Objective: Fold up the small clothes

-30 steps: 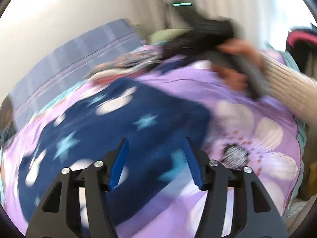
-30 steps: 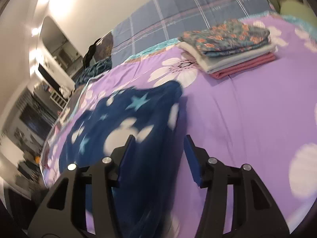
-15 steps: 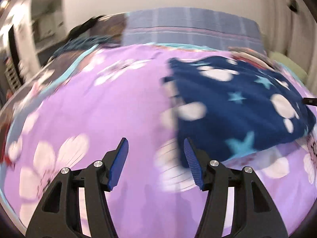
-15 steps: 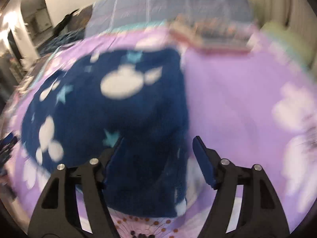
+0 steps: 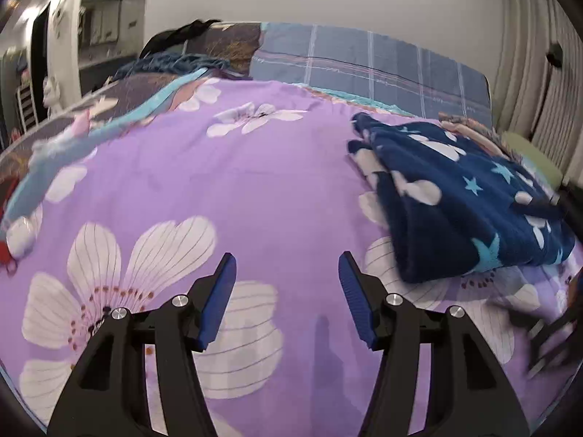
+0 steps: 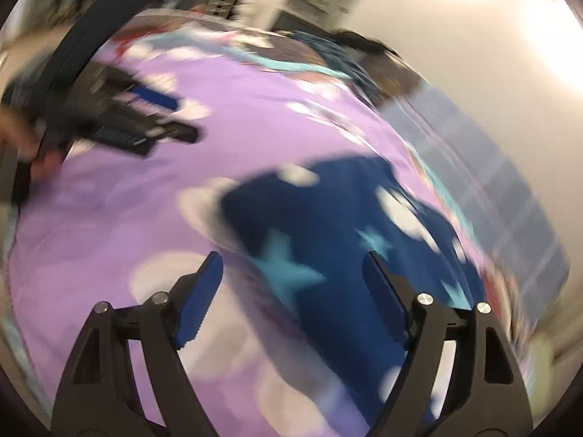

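Note:
A folded navy fleece garment with white spots and light blue stars lies on the purple flowered bedspread, at the right of the left wrist view. My left gripper is open and empty over bare bedspread, to the left of the garment. My right gripper is open and empty, just above the near edge of the same garment; this view is blurred by motion. The left gripper also shows in the right wrist view, at the upper left.
A stack of folded clothes lies behind the navy garment. A blue plaid pillow lies at the head of the bed. Dark clothing is heaped at the far left. The bed's near edge runs below my left gripper.
My left gripper swung left, off the navy garment onto bare bedspread. My right gripper turned and came around over the garment's near edge. Both stayed open.

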Available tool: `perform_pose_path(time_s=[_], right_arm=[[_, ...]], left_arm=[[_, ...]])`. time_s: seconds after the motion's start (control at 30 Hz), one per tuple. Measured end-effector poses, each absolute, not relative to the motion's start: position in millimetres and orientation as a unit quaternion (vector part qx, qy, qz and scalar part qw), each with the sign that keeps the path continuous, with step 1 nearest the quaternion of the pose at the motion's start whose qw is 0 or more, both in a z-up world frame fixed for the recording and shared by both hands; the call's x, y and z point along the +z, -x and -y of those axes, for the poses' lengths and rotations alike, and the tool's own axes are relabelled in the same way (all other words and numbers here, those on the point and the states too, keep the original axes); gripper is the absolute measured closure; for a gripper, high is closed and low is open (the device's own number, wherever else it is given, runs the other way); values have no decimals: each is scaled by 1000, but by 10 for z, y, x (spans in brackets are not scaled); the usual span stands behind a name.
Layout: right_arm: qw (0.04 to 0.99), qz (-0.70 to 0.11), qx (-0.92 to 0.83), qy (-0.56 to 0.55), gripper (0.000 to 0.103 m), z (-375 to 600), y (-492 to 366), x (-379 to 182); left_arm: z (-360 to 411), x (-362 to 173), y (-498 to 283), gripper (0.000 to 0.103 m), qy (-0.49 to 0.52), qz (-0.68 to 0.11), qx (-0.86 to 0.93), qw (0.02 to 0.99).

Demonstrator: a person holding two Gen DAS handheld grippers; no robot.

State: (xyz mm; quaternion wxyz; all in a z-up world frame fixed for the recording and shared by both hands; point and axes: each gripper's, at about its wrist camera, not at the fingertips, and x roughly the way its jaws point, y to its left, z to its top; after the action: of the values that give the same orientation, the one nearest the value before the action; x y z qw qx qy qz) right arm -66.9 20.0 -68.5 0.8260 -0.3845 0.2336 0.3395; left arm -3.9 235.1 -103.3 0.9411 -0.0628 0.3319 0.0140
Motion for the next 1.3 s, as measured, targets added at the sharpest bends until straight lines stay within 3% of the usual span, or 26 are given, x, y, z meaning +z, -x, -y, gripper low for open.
perform_pose_path(time_s=[0.17, 0.33, 0.47, 0.6, 0.8, 0.83, 0.87, 0.9, 0.97, 1.03, 1.13, 1.3], right_arm=[[799, -173, 297, 494, 22, -625, 758, -1053], [810, -144, 236, 517, 25, -749, 608, -1072], [808, -162, 244, 511, 37, -866, 514, -1141], [815, -151, 230, 510, 38, -927, 514, -1151], [812, -147, 233, 514, 50, -928, 595, -1178], [810, -148, 237, 515, 52, -942, 587, -1183], [809, -149, 238, 516, 53, -949, 581, -1198], [809, -150, 241, 515, 56, -963, 568, -1200], [805, -173, 259, 505, 78, -957, 534, -1200], [806, -177, 266, 498, 85, -958, 507, -1186], [812, -196, 301, 459, 89, -884, 546, -1018], [809, -200, 309, 458, 89, -835, 542, -1064]], left_arm=[[-2678, -1095, 65, 44, 118, -336, 14, 934], [-2756, -953, -168, 44, 124, -335, -27, 934], [-2657, -700, -654, 37, 89, -308, -73, 944], [-2480, -841, -1386, 37, 96, -368, -148, 913], [-2282, -1239, -2032, 38, 201, -429, -255, 843], [-2265, -1265, -2090, 39, 213, -426, -260, 840], [-2256, -1281, -2128, 60, 221, -426, -264, 837], [-2229, -1319, -2198, 98, 237, -430, -277, 826], [-2204, -1349, -2280, 98, 254, -434, -270, 821], [-2201, -1266, -2262, 100, 248, -417, -261, 835], [-2363, -1194, -2234, 103, 237, -391, -220, 862], [-2640, -1450, -2259, 103, 304, -410, -211, 833]])
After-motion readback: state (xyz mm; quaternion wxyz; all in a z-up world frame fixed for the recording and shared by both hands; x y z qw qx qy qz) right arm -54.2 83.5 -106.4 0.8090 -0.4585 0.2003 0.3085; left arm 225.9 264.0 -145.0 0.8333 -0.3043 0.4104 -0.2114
